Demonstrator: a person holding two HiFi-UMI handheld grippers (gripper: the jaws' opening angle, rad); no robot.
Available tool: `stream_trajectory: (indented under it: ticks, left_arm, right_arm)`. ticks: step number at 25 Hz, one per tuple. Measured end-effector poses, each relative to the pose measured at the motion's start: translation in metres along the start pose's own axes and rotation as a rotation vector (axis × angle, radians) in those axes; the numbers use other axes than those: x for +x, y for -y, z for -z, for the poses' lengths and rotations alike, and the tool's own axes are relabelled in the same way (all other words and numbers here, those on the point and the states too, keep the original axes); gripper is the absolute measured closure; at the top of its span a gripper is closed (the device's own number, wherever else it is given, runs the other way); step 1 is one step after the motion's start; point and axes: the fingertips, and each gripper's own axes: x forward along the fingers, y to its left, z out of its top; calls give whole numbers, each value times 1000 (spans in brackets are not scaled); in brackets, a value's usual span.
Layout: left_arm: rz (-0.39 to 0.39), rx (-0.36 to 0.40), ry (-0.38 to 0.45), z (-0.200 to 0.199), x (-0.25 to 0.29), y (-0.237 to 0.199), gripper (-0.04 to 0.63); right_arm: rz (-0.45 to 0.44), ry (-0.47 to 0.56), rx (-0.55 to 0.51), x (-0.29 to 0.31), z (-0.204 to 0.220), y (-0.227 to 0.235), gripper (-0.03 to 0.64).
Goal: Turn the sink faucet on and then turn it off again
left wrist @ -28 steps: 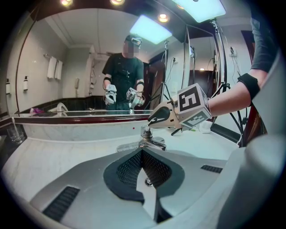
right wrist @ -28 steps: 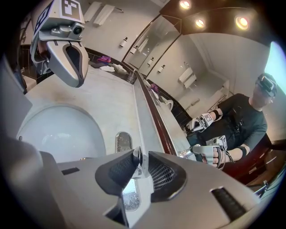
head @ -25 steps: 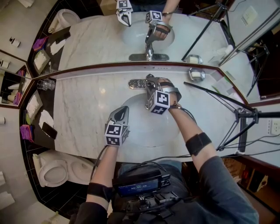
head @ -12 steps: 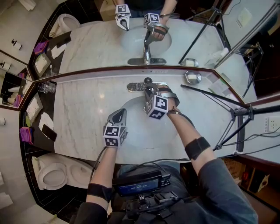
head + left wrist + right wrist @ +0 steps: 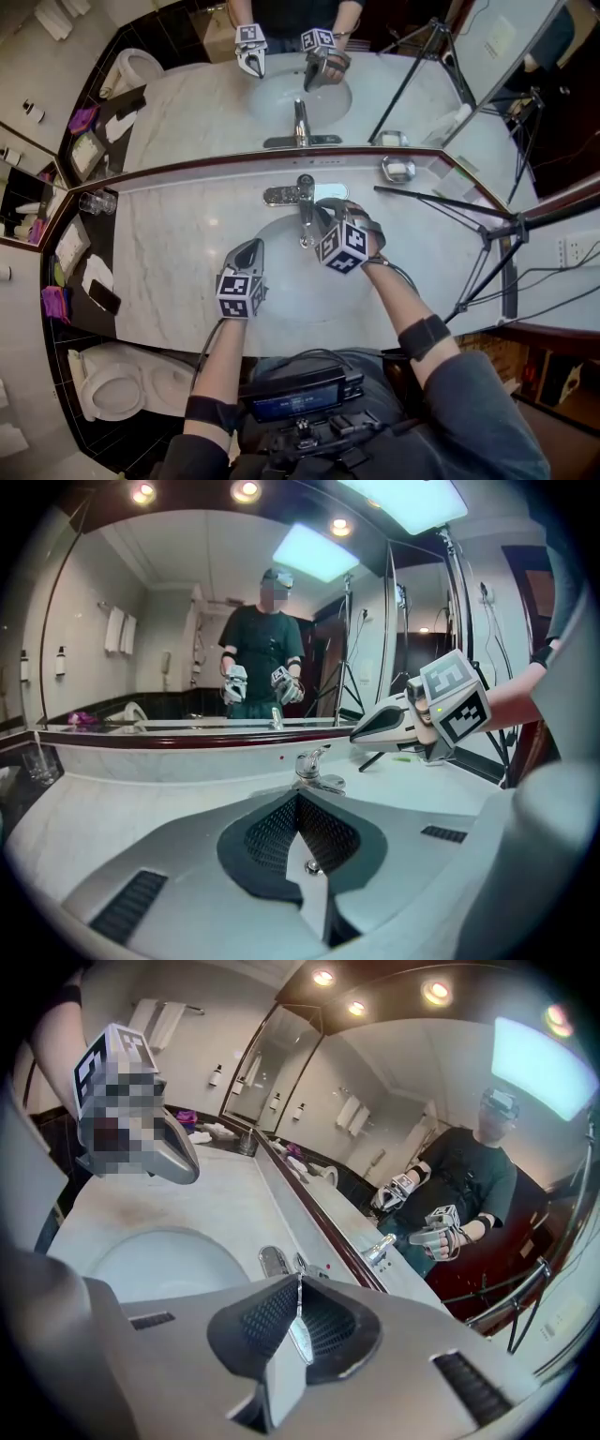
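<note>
The chrome faucet (image 5: 303,199) stands at the back of the oval sink (image 5: 281,281), against the mirror. My right gripper (image 5: 322,221) hovers just right of the spout, clear of the handle. Its jaws have just been closing and now meet with nothing between them; from the left gripper view it (image 5: 370,731) hangs to the right of the faucet (image 5: 314,771). In its own view the faucet base (image 5: 274,1260) shows past the closed tips (image 5: 298,1283). My left gripper (image 5: 251,247) is shut and empty over the basin's left rim (image 5: 298,797). I see no running water.
A wall mirror (image 5: 206,94) repeats the scene behind the marble counter (image 5: 178,253). A glass (image 5: 97,202) stands far left, a soap dish (image 5: 397,169) back right. Black tripod legs (image 5: 469,211) cross the right end. A phone (image 5: 104,298) and a toilet (image 5: 117,389) lie left.
My right gripper has drawn back from the faucet handle toward me and to the spout's right, and its jaws have closed. The left gripper has barely moved.
</note>
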Motion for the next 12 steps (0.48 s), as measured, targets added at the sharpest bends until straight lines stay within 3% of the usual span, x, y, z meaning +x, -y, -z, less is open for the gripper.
stream_trajectory:
  ticks: [12]
  left_arm:
    - [21,6,15,-7,-1,9,595]
  right_arm:
    - [36,46,449,-60,49,1,597]
